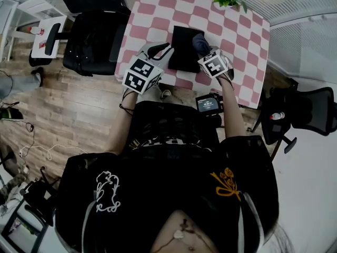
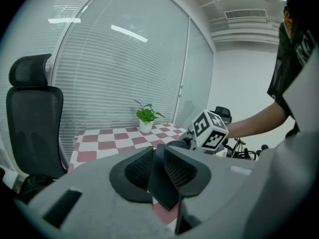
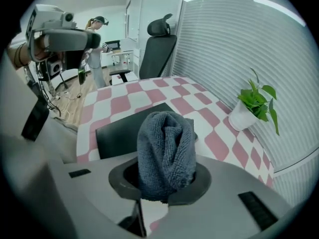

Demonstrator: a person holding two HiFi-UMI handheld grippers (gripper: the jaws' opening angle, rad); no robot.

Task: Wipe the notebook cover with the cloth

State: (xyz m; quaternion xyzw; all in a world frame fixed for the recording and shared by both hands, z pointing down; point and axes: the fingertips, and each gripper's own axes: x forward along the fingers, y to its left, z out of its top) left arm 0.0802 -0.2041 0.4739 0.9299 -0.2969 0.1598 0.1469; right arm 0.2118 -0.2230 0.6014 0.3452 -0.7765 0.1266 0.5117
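Notebook lies at the checked table's near edge, its left edge pinched by the left gripper. The right gripper clamps the bunched cloth at the notebook's far right. Wiping seems barely begun.

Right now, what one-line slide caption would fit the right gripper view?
Right gripper clamps a bunched grey cloth at the black notebook on the pink-checked table, potted plant beyond.

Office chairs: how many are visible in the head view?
2. One office chair stands at the left side of the checkered table; the other stands to the right of it. Others may be out of frame.
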